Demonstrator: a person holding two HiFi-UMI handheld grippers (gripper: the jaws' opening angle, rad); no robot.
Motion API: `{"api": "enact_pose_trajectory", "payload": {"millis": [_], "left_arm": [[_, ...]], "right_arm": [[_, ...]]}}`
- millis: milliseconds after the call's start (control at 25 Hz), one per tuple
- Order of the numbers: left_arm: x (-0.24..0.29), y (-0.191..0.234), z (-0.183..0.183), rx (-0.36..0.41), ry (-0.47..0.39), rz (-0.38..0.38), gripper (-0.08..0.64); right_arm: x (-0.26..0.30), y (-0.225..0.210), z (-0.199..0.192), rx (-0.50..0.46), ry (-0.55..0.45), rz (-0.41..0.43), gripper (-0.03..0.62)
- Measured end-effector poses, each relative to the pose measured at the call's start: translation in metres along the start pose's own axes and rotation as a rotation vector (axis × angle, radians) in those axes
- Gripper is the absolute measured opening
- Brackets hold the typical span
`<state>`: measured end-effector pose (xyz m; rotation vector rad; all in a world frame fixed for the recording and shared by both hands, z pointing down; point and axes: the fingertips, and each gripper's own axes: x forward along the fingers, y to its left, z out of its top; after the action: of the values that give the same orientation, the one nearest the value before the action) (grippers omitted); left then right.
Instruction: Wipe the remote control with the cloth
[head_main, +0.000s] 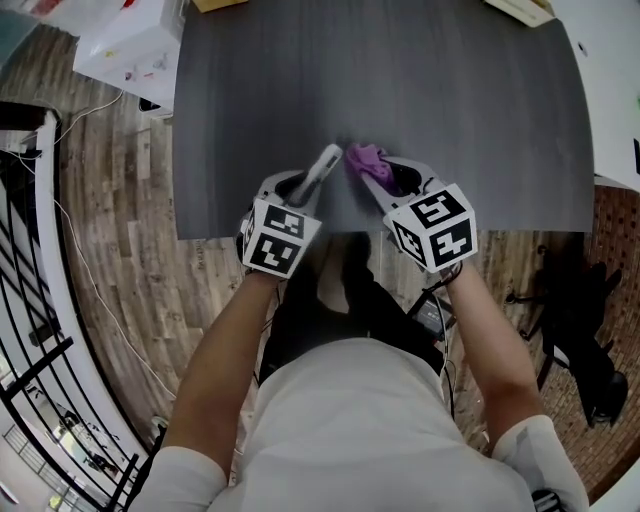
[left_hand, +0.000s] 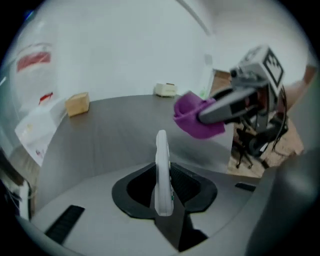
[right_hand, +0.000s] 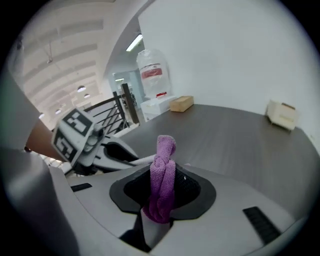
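Observation:
A slim white remote control (left_hand: 162, 172) stands on edge between the jaws of my left gripper (left_hand: 163, 187), which is shut on it. In the head view the remote (head_main: 322, 166) sticks out forward over the dark grey table (head_main: 400, 90). My right gripper (right_hand: 161, 200) is shut on a bunched purple cloth (right_hand: 162, 182). The cloth (head_main: 366, 160) hangs just right of the remote's tip, close to it; I cannot tell whether they touch. In the left gripper view the cloth (left_hand: 195, 117) is up to the right with the right gripper (left_hand: 235, 102) behind it.
A tan box (left_hand: 77, 104) and a small pale box (left_hand: 165, 89) sit at the table's far side. A water dispenser (right_hand: 153, 75) and a black railing (right_hand: 107, 112) stand beyond the table. A black office chair (head_main: 585, 320) is on the wooden floor at right.

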<state>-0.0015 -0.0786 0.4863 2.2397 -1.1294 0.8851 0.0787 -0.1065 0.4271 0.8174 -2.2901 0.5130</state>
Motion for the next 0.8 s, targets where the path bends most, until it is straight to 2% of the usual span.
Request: {"api": "enact_pose_trajectory", "payload": {"millis": [80, 160, 280, 440, 560, 720, 800], "left_arm": [[0.002, -0.004, -0.002, 0.116, 0.014, 0.056, 0.091], [0.003, -0.009, -0.002, 0.199, 0.012, 0.098, 0.091], [0.005, -0.016, 0.001, 0.267, -0.006, 0.126, 0.091], [0.004, -0.016, -0.004, 0.27, -0.029, 0.12, 0.103], [0.001, -0.014, -0.021, 0.252, -0.027, 0.11, 0.179], [0.005, -0.012, -0.038, 0.189, -0.027, 0.07, 0.18], [0.005, -0.012, -0.037, 0.189, -0.03, 0.067, 0.154]], "right_arm": [[0.014, -0.005, 0.014, -0.1, 0.004, -0.065, 0.101], [0.03, -0.001, 0.018, -0.211, 0.033, -0.092, 0.101], [0.046, 0.004, 0.01, -0.304, 0.087, -0.1, 0.101], [0.05, 0.002, 0.005, -0.303, 0.106, -0.112, 0.101], [0.049, 0.001, 0.001, -0.291, 0.12, -0.112, 0.101], [0.05, -0.001, -0.001, -0.284, 0.12, -0.119, 0.101], [0.05, -0.001, -0.001, -0.285, 0.125, -0.118, 0.101]]}}
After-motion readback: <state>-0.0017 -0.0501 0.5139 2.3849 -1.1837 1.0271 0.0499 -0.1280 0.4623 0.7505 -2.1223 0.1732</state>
